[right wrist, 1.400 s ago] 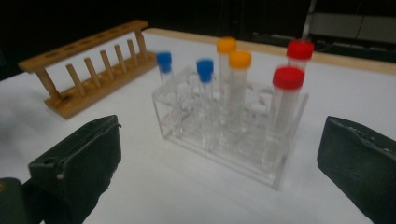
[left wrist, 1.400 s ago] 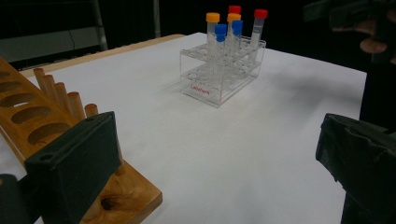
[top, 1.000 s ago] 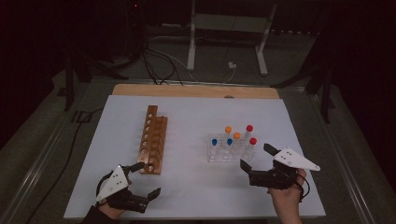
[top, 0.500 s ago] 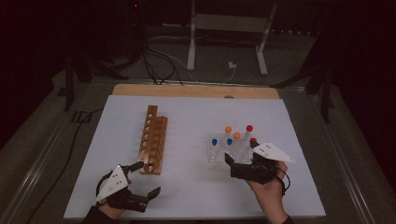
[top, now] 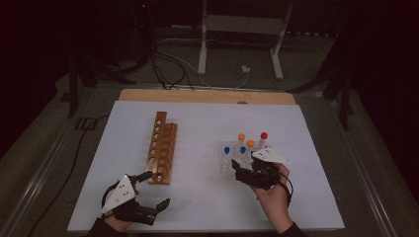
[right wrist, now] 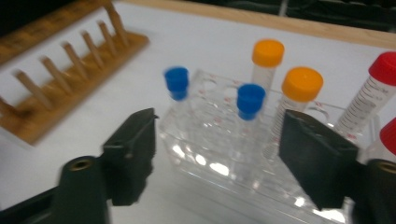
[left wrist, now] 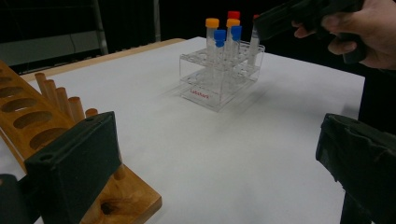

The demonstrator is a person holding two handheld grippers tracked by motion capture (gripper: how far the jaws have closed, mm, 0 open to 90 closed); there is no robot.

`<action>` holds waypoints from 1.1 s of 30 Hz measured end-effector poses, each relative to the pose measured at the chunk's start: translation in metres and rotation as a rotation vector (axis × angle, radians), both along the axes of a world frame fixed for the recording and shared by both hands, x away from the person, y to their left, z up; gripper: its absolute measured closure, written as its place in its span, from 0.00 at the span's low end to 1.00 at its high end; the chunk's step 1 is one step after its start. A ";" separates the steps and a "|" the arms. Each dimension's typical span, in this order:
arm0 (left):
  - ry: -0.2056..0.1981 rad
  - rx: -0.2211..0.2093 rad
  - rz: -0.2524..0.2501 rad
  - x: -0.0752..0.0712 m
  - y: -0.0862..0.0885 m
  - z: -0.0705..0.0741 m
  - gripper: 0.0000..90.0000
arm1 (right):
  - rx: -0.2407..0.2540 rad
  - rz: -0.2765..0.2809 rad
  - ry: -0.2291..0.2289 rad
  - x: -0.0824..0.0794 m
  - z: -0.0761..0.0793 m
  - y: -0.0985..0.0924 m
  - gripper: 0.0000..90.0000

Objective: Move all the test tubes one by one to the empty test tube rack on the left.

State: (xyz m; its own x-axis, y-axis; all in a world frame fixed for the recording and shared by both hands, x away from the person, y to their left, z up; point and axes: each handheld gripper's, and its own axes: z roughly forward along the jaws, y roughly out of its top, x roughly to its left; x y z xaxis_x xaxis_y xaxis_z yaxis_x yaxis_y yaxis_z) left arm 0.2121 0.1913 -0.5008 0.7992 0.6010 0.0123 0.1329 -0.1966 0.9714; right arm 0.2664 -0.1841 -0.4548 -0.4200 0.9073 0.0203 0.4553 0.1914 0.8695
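Left gripper: nearest the person at the bottom left of the high view, unmoved since a second ago; its jaws gape wide with nothing between them, the near end of the wooden rack just beside one jaw.
Right gripper: it has slid from the right side of the sheet inward to the near edge of the clear tube rack; its jaws have just been closing from full spread to a narrower gap, yet they are not clamped on anything.
Between the right jaws: in the right gripper view the pads stand on either side of the clear rack's near corner, and the nearer blue-capped tube sits in the gap behind them, apart from both pads.
Tubes: two blue-capped, two orange-capped and red-capped tubes stand upright in the clear rack, right of the sheet's middle; none is lifted.
Wooden rack, farther left: its holes look empty and its pegs are bare.
White sheet: covers the table out to a wooden strip at the far edge.
Meaning: the approach looks finished and the grasp begun; judging by the aim, a blue-capped tube is the pick, probably bound for the wooden rack.
Next need: likely a little more reach forward before the pads close on the tube.
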 end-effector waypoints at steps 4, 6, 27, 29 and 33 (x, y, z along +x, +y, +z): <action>0.001 -0.002 -0.008 -0.001 -0.001 0.000 0.00 | -0.066 -0.033 0.025 0.006 -0.005 0.003 0.46; 0.000 -0.001 -0.008 -0.001 -0.001 0.000 0.00 | -0.078 -0.043 0.043 0.009 -0.007 0.004 0.52; -0.018 0.000 0.001 -0.003 -0.001 0.002 0.00 | -0.090 -0.065 0.111 0.035 -0.018 0.006 0.77; -0.018 0.000 -0.001 -0.003 -0.001 0.001 0.00 | -0.098 -0.063 0.105 0.035 -0.018 0.007 0.82; -0.014 0.003 -0.004 -0.003 -0.001 0.001 0.00 | -0.107 -0.062 0.104 0.036 -0.018 0.007 0.84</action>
State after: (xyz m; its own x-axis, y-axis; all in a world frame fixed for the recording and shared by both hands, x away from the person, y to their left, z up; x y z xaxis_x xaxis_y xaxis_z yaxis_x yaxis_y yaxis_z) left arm 0.2089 0.1898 -0.4996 0.8014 0.5975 0.0259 0.1181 -0.2005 0.9726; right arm 0.3025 -0.1768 -0.4724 -0.3640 0.9306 -0.0379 0.5553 0.2495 0.7933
